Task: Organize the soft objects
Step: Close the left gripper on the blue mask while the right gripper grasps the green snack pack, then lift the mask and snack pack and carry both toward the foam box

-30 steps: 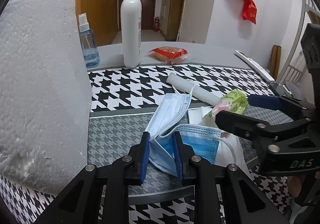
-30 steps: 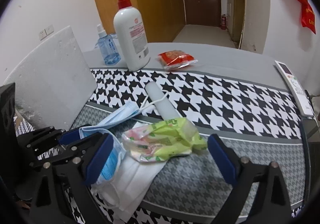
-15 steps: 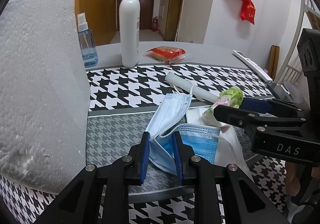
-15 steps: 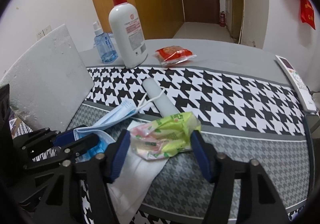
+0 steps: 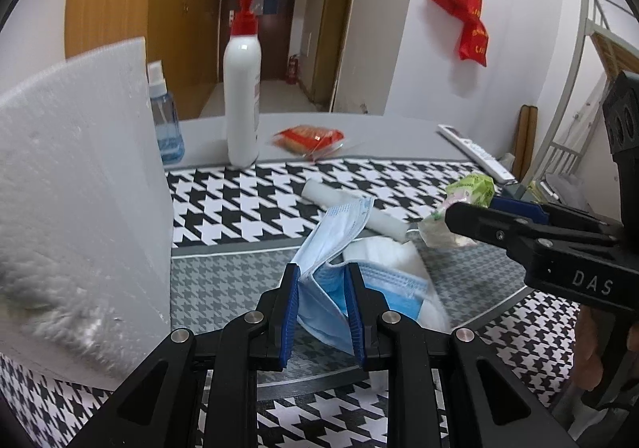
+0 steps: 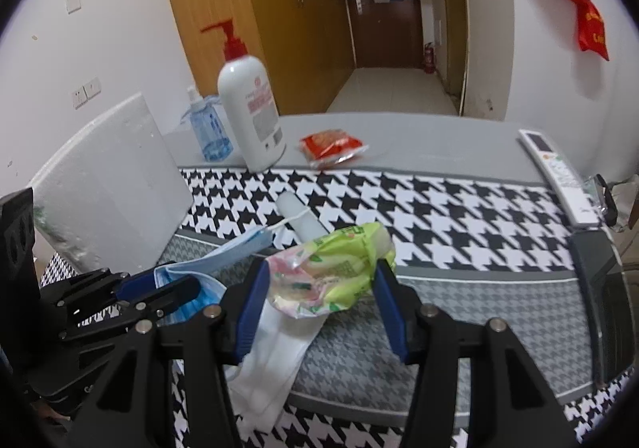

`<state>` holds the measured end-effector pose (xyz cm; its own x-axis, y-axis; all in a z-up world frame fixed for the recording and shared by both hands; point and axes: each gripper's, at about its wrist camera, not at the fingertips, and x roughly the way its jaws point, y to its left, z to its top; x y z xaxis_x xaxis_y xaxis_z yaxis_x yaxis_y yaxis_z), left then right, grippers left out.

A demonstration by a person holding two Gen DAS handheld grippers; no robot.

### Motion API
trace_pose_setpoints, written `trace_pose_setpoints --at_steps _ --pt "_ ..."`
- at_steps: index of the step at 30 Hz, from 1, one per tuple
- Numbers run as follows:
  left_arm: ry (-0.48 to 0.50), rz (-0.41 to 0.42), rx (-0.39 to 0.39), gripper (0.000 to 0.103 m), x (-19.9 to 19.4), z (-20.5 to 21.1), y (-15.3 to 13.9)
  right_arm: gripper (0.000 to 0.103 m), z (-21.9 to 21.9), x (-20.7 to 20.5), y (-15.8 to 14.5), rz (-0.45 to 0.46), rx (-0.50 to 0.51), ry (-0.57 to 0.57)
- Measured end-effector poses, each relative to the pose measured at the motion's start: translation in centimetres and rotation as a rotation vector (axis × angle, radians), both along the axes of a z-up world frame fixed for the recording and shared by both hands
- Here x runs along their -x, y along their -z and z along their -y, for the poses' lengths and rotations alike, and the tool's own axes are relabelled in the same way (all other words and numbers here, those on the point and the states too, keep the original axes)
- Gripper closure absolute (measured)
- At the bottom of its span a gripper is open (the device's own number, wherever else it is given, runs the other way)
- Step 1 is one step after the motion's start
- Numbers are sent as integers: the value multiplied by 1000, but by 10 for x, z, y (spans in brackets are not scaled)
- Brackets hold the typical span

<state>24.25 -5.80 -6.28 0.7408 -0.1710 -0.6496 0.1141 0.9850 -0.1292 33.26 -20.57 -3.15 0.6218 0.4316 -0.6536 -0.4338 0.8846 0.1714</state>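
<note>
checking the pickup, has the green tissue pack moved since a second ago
Yes. The green tissue pack, which the right gripper has just closed on, has risen off the white cloth and now overlaps the white roll behind it.

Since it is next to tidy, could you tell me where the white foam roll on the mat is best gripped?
Grip the white foam roll at its bare far end, from above, pads across its width. It lies flat and is narrow there; its near end is covered by the blue mask and tissue pack.

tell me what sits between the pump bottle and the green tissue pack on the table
A white roll lies on the houndstooth cloth between the pump bottle and the green tissue pack, clearest in the right wrist view.
</note>
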Motion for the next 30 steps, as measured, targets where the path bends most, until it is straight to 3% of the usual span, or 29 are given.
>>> trace_pose_setpoints --at_steps 9,16,30 --pt "0 60 -26 81 16 6 -14 46 13 27 -16 40 -35 10" --pt "-2 87 -36 90 26 6 -21 45 18 38 -22 59 -54 15" --pt "6 211 -75 91 46 10 -57 45 30 57 -34 102 -92 34"
